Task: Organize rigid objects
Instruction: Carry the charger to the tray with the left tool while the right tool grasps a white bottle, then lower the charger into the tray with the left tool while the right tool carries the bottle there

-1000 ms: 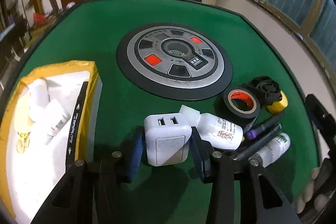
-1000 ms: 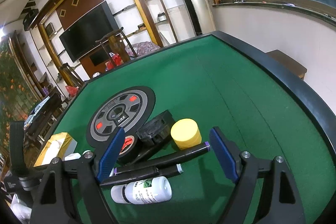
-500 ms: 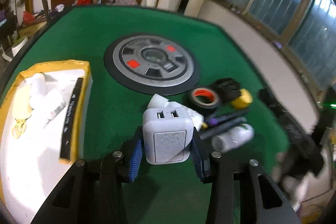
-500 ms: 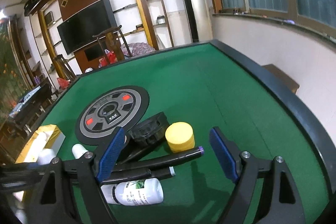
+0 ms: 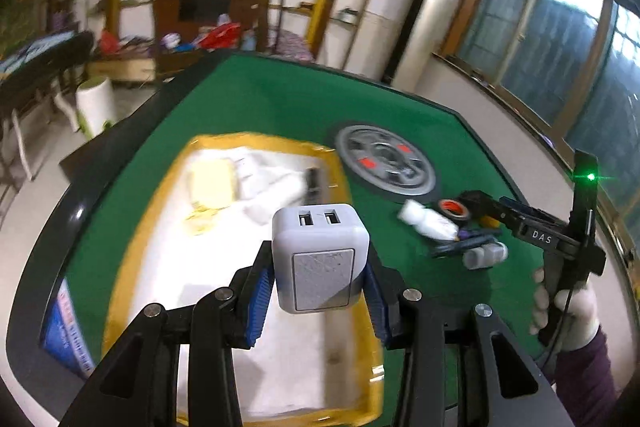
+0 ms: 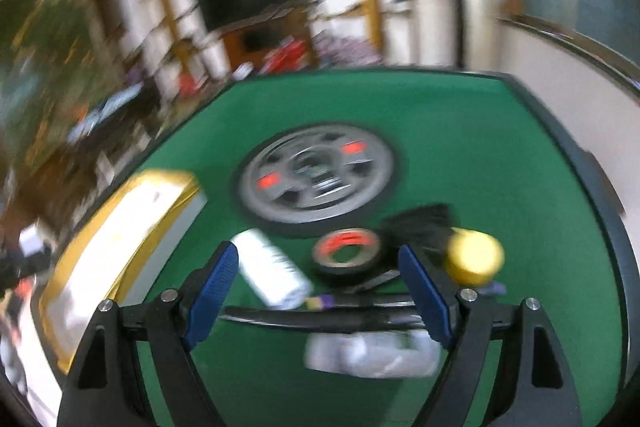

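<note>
1. Left tool (image 5: 320,281) is clamped on the charger (image 5: 320,259). The blue pads press its two flat sides, so the block can't twist. USB ports face away from the tool.
2. The charger hangs above the near edge of the tray (image 5: 132,259), not touching it. Held high prob. so it clears the yellow rim.
3. The tray sits right under and ahead of the left tool. White bottles and a yellow item already lie at its far end, blurred. It reads as the collection spot, so the charger likely drops in the bare white area nearer the tool.
4. Right tool (image 6: 320,291) is wide open w/ nothing between the pads. It hovers over the leftover pile, likely lining up the next pick.
5. Pile as seen from the right tool: bottle (image 6: 272,275) ahead-left, tape (image 6: 346,255) ahead-centre, yellow cap (image 6: 474,261) ahead-right beyond the right pad. Black pens (image 6: 320,317) lie crosswise just under the pads; another bottle (image 6: 372,353) lies nearest. A black part behind the tape is too blurred to name.
6. The round disc (image 6: 316,175) lies flat on the counter (image 6: 480,155), beyond the pile.
7. Judgement: sorting is partway done. Pile items touch each other, so the wide opening leaves room to straddle just one.
</note>
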### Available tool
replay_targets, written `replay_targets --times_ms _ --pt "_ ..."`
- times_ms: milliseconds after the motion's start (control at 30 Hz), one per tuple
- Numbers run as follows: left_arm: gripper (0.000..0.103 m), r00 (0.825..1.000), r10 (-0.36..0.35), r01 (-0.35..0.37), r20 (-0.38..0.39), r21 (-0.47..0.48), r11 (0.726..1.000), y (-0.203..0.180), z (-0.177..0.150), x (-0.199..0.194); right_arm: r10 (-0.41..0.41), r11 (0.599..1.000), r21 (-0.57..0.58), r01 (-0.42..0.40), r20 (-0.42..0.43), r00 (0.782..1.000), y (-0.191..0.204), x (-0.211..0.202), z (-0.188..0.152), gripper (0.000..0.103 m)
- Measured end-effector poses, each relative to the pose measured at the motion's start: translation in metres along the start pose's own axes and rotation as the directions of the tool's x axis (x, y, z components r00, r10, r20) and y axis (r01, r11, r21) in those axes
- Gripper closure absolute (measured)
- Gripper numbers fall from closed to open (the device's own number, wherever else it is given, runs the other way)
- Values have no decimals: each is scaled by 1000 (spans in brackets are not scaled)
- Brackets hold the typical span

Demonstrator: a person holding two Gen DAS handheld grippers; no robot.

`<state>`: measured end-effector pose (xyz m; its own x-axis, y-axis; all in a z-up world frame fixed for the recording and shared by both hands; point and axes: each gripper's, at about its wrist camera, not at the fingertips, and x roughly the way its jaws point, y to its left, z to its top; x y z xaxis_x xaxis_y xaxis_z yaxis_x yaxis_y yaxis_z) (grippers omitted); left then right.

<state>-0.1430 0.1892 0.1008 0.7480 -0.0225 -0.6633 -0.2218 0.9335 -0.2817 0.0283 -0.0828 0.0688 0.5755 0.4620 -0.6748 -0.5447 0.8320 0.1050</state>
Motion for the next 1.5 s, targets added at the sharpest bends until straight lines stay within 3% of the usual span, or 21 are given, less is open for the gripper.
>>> replay_targets --times_ms 100,167,367,467,600,833,933,1033,1200,1367,1433,1500 --pt "59 1000 -1 0 -13 -58 998 25 -8 7 -34 991 -132 26 -62 997 32 25 8 30" --pt "59 1000 -2 1 -21 -81 997 34 -12 10 -44 980 -196 21 -116 992 47 42 9 48" --pt "59 999 -7 3 -35 -117 993 56 -13 18 -84 953 -302 11 -231 969 69 83 3 53" --pt "59 999 -9 4 -42 -111 994 58 -13 21 -121 946 -321 39 -241 963 66 94 0 63" --pt "59 998 -10 4 -59 -95 995 59 -14 25 -63 971 -238 4 -244 968 52 90 4 67" --pt "59 997 2 -6 -75 -61 998 54 -13 24 32 996 -82 -46 -161 986 40 51 19 70" --pt "59 995 28 -30 -98 -21 999 48 -9 30 116 992 -27 -121 -139 984 48 32 25 72" --pt "59 989 48 -47 -142 11 999 45 -3 46 226 974 11 -227 -146 963 71 22 26 75" --pt "59 970 59 -60 -234 4 998 51 6 74 327 944 16 -329 -157 932 113 18 23 75" --pt "59 949 72 -70 -307 18 997 54 6 98 436 898 43 -438 -218 873 143 21 18 75" --pt "59 948 68 -66 -311 17 998 54 9 102 457 887 67 -457 -269 848 152 33 16 75" --pt "59 946 71 -67 -317 24 997 51 14 106 441 894 72 -442 -311 842 160 47 14 75"
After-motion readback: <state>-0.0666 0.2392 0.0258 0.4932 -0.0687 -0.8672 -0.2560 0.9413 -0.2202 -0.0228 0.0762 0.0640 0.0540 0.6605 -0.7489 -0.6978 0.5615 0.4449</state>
